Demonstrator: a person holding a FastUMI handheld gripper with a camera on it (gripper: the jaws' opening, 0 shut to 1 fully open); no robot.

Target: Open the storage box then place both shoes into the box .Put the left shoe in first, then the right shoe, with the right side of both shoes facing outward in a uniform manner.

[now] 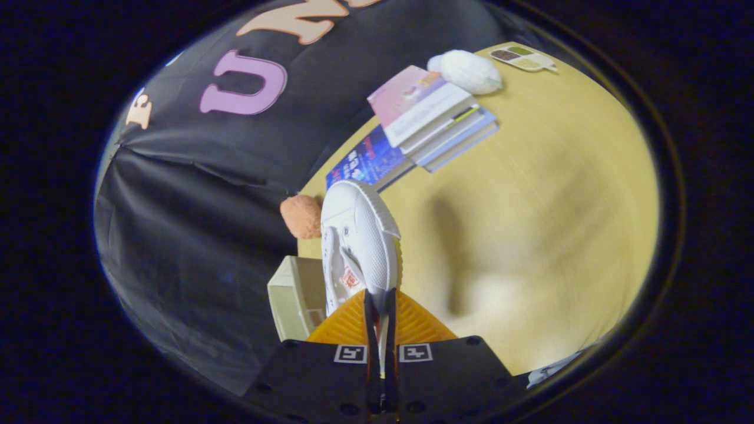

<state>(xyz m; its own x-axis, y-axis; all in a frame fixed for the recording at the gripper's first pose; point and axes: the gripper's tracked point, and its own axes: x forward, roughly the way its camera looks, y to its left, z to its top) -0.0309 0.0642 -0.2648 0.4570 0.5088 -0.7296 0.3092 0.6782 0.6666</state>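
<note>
I hold the tool (380, 306) with both fingers pressed together on the heel edge of the white canvas shoe (359, 235), which hangs just ahead of them above the yellow desk (530, 206). I judge this as the carrying step. The cream plastic storage box (294, 294) is just beside the shoe, so next I must bring the shoe over it.
</note>
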